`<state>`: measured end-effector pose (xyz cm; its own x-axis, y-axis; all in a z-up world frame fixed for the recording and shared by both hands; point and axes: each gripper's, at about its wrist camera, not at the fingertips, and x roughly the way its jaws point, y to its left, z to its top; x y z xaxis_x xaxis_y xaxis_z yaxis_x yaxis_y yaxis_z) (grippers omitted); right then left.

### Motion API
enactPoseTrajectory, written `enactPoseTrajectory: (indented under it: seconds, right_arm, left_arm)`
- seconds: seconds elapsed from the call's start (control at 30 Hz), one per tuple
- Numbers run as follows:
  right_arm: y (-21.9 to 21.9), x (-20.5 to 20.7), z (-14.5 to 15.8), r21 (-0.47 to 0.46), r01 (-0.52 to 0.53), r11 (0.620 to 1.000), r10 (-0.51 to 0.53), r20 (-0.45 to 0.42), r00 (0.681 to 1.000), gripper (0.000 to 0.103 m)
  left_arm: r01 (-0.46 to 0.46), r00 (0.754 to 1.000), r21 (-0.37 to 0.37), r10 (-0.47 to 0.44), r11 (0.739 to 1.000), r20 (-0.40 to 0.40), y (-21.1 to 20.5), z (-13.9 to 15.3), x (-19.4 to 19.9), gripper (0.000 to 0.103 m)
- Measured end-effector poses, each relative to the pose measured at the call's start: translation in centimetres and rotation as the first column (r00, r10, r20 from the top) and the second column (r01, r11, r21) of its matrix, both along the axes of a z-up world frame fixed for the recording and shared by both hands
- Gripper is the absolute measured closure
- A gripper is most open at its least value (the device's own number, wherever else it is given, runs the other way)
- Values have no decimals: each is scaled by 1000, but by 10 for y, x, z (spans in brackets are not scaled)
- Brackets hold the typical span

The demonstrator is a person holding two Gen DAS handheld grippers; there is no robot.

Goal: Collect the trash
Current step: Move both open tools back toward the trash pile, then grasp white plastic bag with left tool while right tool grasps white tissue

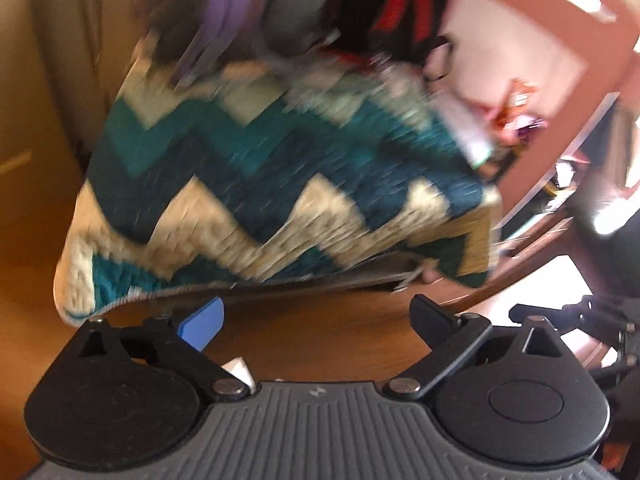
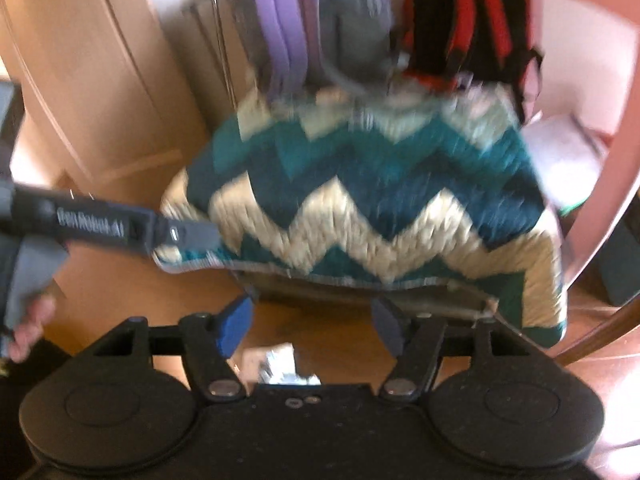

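Note:
A crumpled silvery-white wrapper (image 2: 282,364) lies on the brown wooden surface (image 2: 328,344), close below the right gripper (image 2: 312,324) and between the bases of its fingers. That gripper's jaws stand open and empty, its blue pad (image 2: 234,326) on the left. In the left wrist view the left gripper (image 1: 318,320) is open too, with nothing between its fingers. A small white scrap (image 1: 240,368) shows beside its left finger's base. The left gripper (image 2: 188,236) also appears in the right wrist view, next to the cushion's corner; whether they touch I cannot tell.
A teal, navy and cream zigzag cushion (image 1: 280,184) fills the middle ground just beyond both grippers. Purple, grey and red-black bags (image 2: 344,20) hang behind it. A cardboard box (image 2: 100,80) stands at the left. A person's hand (image 2: 28,320) holds the left tool. Both views are blurred.

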<state>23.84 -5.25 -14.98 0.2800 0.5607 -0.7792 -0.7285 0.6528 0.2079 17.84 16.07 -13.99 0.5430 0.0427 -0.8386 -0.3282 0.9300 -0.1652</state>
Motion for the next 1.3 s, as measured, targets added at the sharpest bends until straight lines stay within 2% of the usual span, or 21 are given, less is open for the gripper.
enactPoseTrajectory:
  seconds: [0.17,0.27,0.33,0.43,0.53,0.63,0.73,0.8,0.87,1.07,1.17,1.23,1.3]
  right_arm:
    - [28,4,-94,-80,9,997,-21,-150,988,36]
    - [43,-1,-144,-130,-13,991,-17,-225,974,36]
    - [51,-5,-174,-170,-35,985,-8,-244,970,36]
    - [57,-10,-218,-232,-61,971,-10,-294,956,36]
    - [59,-8,-264,-292,-41,956,-76,-379,922,36]
    - [57,-5,-304,-354,-30,935,-132,-424,896,36]
    - [52,-5,-331,-393,-51,918,-144,-450,881,36]
    - [48,-6,-346,-426,-74,901,-147,-462,875,36]
    - [48,-6,-360,-465,-114,878,-139,-475,869,36]
    - [42,-7,-397,-471,-139,871,-181,-571,801,37]
    - [44,-8,-410,-475,-139,869,-197,-589,783,37]
    - [46,-9,-420,-476,-150,866,-199,-605,771,37]
    - [46,-10,-426,-479,-158,864,-197,-608,769,37]
  left_arm:
    - [-114,984,-57,105,992,-147,33,-85,15,3]
    - [-176,963,-71,157,982,-218,47,-130,23,3]
    - [-209,947,-88,179,974,-267,55,-159,29,3]
    - [-255,914,-97,207,962,-348,62,-201,35,3]
    - [-283,874,-102,212,954,-438,64,-244,38,3]
    - [-310,834,-116,211,944,-509,63,-280,36,3]
    - [-342,783,-145,196,929,-590,60,-316,33,3]
    - [-363,745,-136,200,922,-636,59,-339,32,3]
    - [-383,718,-140,199,913,-667,56,-358,31,3]
    - [-382,658,-133,168,915,-734,50,-406,26,3]
    - [-399,633,-146,157,905,-758,48,-421,23,3]
    - [-384,627,-156,133,910,-767,46,-430,24,3]
    - [-381,606,-154,120,912,-786,43,-440,25,3]
